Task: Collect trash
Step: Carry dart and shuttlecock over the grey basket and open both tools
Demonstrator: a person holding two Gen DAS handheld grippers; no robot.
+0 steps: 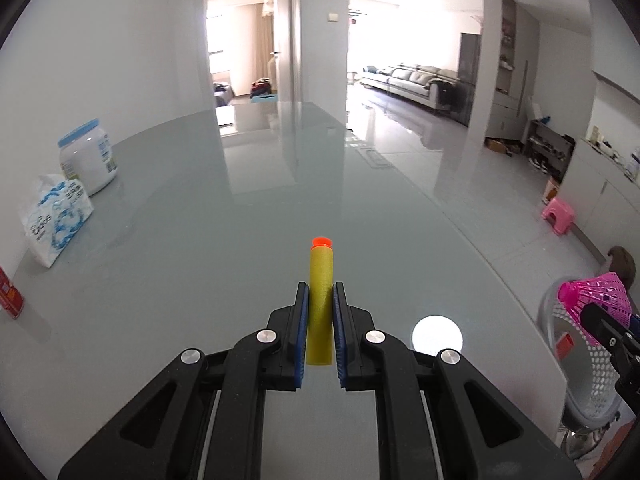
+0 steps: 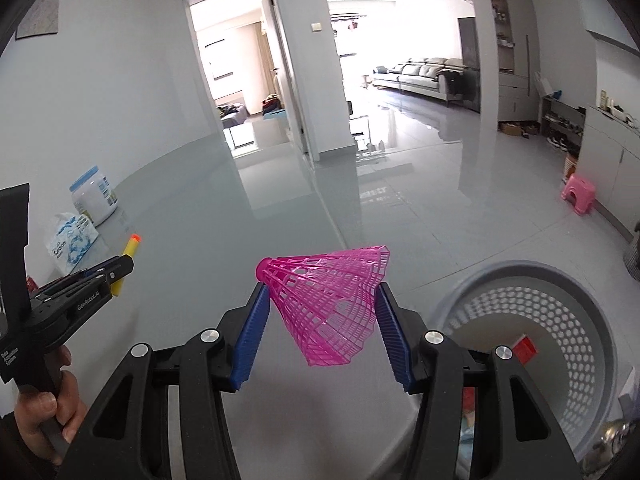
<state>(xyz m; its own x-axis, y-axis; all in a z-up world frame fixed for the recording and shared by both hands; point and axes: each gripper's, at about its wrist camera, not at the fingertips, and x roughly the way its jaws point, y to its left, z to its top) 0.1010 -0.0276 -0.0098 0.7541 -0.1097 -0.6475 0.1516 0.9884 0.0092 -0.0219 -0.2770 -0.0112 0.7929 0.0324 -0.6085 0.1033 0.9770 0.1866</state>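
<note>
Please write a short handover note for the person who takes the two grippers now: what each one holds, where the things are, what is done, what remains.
Left gripper: shut on the yellow foam dart, above the table.
Right gripper: shut on the pink shuttlecock, at the table's edge beside the perforated basket.
Done: both pieces picked up; a red item already lies in the basket.
Left: drop the shuttlecock, then the dart, into the basket. The white jar, the tissue pack and a red object stand at the table's left; whether they count as trash I cannot tell.

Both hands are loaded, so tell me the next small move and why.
Probably carry the right hand-held gripper rightward over the perforated basket and release. It already grips the pink shuttlecock, and the basket sits just right of it, beyond the table edge. The foam dart can follow.
</note>
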